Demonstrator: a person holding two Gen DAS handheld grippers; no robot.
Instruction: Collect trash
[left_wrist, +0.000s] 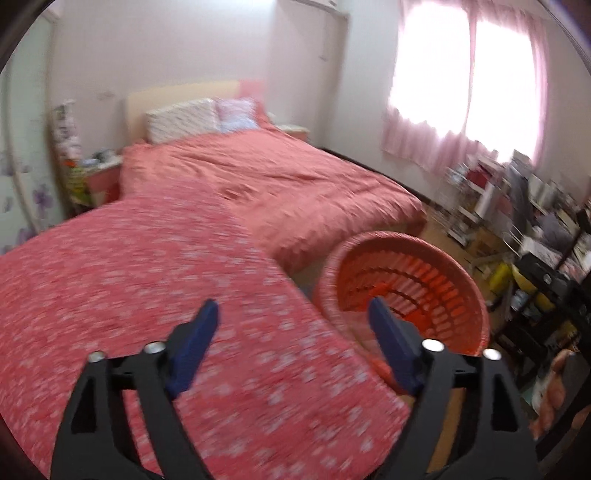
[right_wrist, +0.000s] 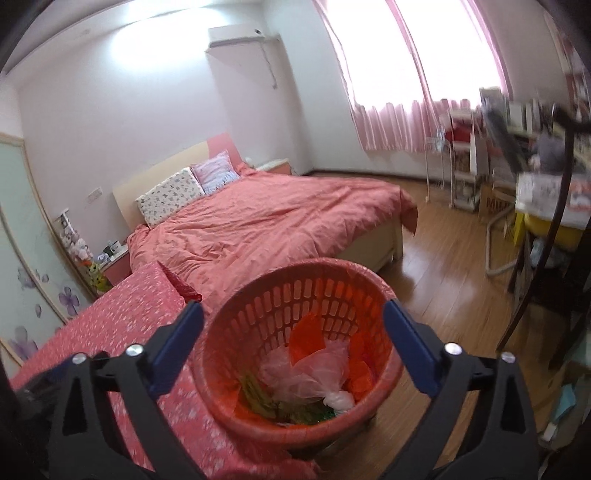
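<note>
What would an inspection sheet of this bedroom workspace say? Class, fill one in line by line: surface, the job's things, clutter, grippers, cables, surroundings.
Surface: floral red cover in the foreground, wooden floor to its right.
Job's things: orange basket standing on the floor against the cover's edge, holding a clear plastic bag, orange scraps and green bits.
Clutter: crowded desk and shelves under the window; small items on the nightstand.
Grippers: left gripper open, nothing between its fingers; right gripper open, above the basket, empty.
Cables: a dark cord or rod by the desk; too blurred to tell which.
Surroundings: bed with two pillows, pink curtains, wall air conditioner.
</note>
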